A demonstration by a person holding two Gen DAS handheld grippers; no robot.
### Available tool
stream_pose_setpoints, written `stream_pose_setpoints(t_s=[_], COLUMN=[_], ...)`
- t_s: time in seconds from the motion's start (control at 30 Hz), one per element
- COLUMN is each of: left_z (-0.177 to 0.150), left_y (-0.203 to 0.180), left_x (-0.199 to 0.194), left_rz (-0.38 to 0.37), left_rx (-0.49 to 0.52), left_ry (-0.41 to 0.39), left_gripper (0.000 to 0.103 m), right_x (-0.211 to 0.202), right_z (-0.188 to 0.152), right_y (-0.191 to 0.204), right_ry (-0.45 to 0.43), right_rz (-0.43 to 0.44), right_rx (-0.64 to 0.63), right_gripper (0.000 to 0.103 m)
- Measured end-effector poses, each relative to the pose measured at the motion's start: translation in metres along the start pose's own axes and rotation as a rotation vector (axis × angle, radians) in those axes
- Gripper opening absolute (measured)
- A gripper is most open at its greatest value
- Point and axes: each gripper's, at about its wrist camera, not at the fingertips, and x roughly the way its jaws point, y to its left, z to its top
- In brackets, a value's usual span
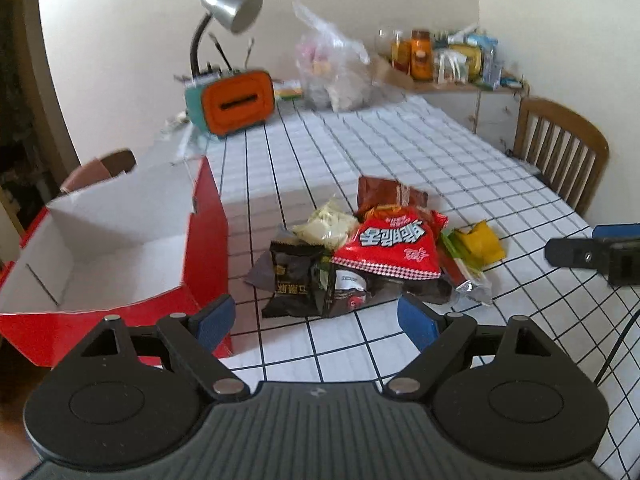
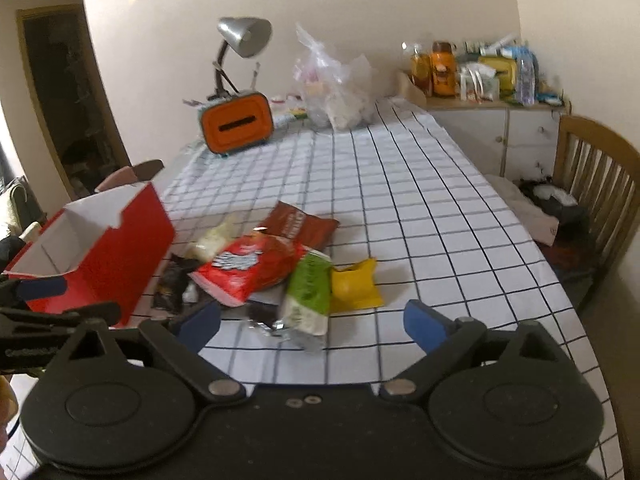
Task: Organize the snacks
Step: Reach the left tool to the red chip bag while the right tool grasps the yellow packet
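Red box (image 1: 200,240), white inside, open top, sits at the left on the checked cloth (image 1: 400,140); nothing visible in it. Left gripper (image 1: 316,320) hovers just short of the box's near corner and the pile, fingers spread wide, nothing between them.

Snack pile lies right of the box, close to it but apart. Black pack (image 1: 296,280) nearest the box, pale pack (image 1: 326,226) behind it, red bag (image 1: 390,246) on top in the middle, brown pack (image 1: 390,194) at the back. Green pack (image 2: 310,292) leans under the red bag's right edge; yellow pack (image 1: 480,242) touches the green one, rightmost.

Right gripper (image 2: 312,326) low over the cloth in front of the green pack, fingers released, holding nothing.

Far end: lamp (image 1: 228,12) and orange case (image 1: 236,100), then a clear bag (image 1: 336,64). Chair (image 1: 560,148) at the right edge.
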Motion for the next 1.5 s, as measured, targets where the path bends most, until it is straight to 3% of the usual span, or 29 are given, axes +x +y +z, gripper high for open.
stream_pose_setpoints(t_s=[0.13, 0.33, 0.5, 0.67, 0.97, 1.13, 1.4, 1.5], left_z=[0.01, 0.027, 0.047, 0.066, 0.078, 0.08, 0.083, 0.083], left_y=[0.003, -0.012, -0.027, -0.034, -0.044, -0.046, -0.038, -0.029], left_x=[0.022, 0.04, 0.06, 0.09, 0.142, 0.155, 0.164, 0.166], left_rz=[-0.043, -0.061, -0.126, -0.143, -0.187, -0.186, -0.214, -0.239], left_rx=[-0.018, 0.003, 0.059, 0.073, 0.068, 0.079, 0.041, 0.001], left_ry=[0.07, 0.089, 0.141, 0.209, 0.314, 0.327, 0.332, 0.343], left_gripper=[0.089, 0.089, 0.089, 0.089, 0.089, 0.089, 0.089, 0.089], right_x=[0.024, 0.066, 0.099, 0.121, 0.139, 0.147, 0.15, 0.15], right_z=[0.015, 0.031, 0.036, 0.037, 0.04, 0.039, 0.039, 0.038], right_y=[-0.021, -0.039, -0.04, -0.035, -0.032, -0.03, -0.035, -0.037], right_ry=[0.033, 0.111, 0.183, 0.238, 0.289, 0.301, 0.291, 0.304], right_rz=[-0.01, -0.044, -0.059, -0.073, -0.032, -0.031, -0.016, -0.021], right_rx=[0.061, 0.083, 0.068, 0.016, -0.012, -0.027, -0.017, -0.011], right_gripper=[0.094, 0.087, 0.084, 0.078, 0.069, 0.057, 0.05, 0.04])
